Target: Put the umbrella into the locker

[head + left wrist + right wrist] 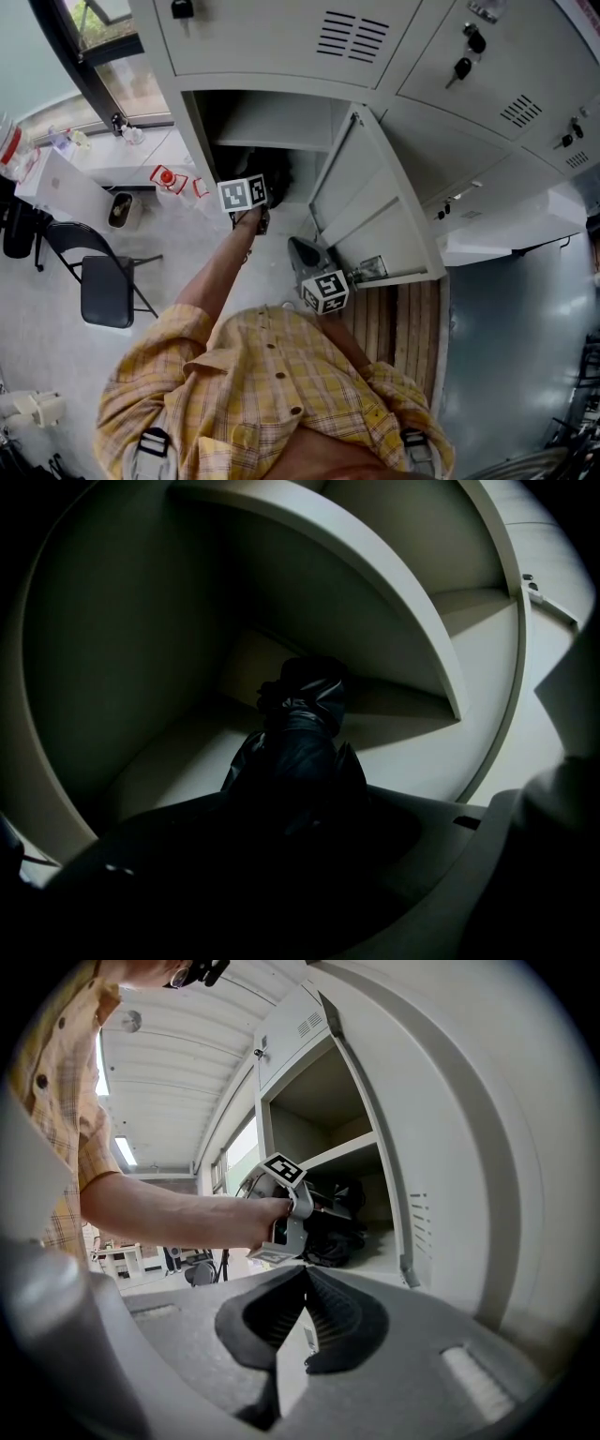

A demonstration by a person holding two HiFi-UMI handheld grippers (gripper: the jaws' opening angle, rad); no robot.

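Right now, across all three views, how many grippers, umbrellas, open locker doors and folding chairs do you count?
Grippers: 2 (left gripper, right gripper)
Umbrella: 1
Open locker door: 1
Folding chair: 1
Total: 5

Left arm outstretched with left gripper point(255, 208) forward; right gripper point(305, 1272) jaws together.

The left gripper point(251, 195) reached at arm's length into the open locker point(272, 122), its marker cube at the mouth of the compartment, just beside the dark umbrella point(279, 174) lying under the shelf. The right gripper point(305, 255) hung lower, near the swung-out door point(375, 202). A folding chair point(103, 286) stood well apart to the left.
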